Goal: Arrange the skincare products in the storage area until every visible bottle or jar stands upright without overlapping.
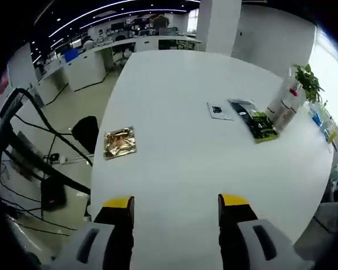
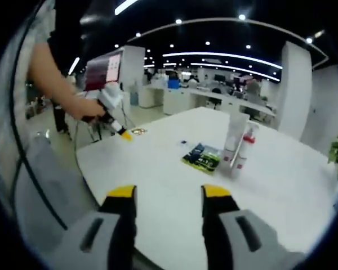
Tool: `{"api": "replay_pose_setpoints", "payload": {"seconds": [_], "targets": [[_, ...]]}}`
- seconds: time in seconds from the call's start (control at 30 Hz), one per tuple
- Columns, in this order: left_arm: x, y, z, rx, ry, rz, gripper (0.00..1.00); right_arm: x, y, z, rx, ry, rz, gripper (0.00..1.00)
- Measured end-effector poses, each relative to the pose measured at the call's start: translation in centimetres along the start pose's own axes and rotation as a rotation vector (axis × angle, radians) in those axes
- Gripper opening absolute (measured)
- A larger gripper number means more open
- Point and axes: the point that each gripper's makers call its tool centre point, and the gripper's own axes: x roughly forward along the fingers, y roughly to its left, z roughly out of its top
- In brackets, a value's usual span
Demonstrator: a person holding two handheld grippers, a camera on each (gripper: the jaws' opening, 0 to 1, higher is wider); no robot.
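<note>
Left claw (image 1: 176, 203): yellow-tipped jaws apart, nothing between them, held above the broad white counter (image 1: 186, 157). Ahead of it on the counter lies a crinkled gold foil sachet (image 1: 119, 142), flat. Farther off, a small white card (image 1: 218, 111) sits just beside a flat dark green-and-black packet (image 1: 254, 120).

Right claw (image 2: 164, 192): jaws apart, empty, over the counter's near edge. Two white skincare tubes (image 2: 235, 139) stand upright, close together, the shorter one marked red; the green-and-black packet lies just beside them.

Left claw also visible in the right gripper view, gripped by a person's hand (image 2: 90, 107) at the counter's far corner.
</note>
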Motion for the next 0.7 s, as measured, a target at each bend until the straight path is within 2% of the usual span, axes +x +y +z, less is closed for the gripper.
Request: {"api": "replay_pose_setpoints", "payload": {"seconds": [0.1,0.13,0.17,0.23,0.33,0.57,0.7], "targets": [[1.3,1.1,0.5,-0.008,0.017,0.027,0.64,0.1,0.0,-0.3,-0.017,0.011,-0.005,0.43],[1.8,1.9,0.8,-0.037,0.021,0.044,0.65,0.1,-0.1,-0.3,-0.016,0.015,-0.006,0.43],[2.3,2.4,1.3,-0.063,0.011,0.057,0.66,0.1,-0.2,-0.4,-0.015,0.019,-0.009,0.43],[3.0,3.4,2.4,-0.059,-0.008,0.085,0.69,0.2,-0.5,-0.6,-0.006,0.026,-0.017,0.43],[3.9,3.7,3.9,-0.041,-0.035,0.084,0.69,0.3,-0.6,-0.9,-0.001,0.041,-0.018,0.43],[6.1,6.2,5.7,-0.031,-0.019,0.118,0.69,0.6,-0.2,-1.3,-0.027,0.066,-0.007,0.42],[7.0,7.2,6.5,-0.08,-0.019,0.12,0.68,0.7,-0.3,-1.6,-0.009,0.078,-0.005,0.42]]}}
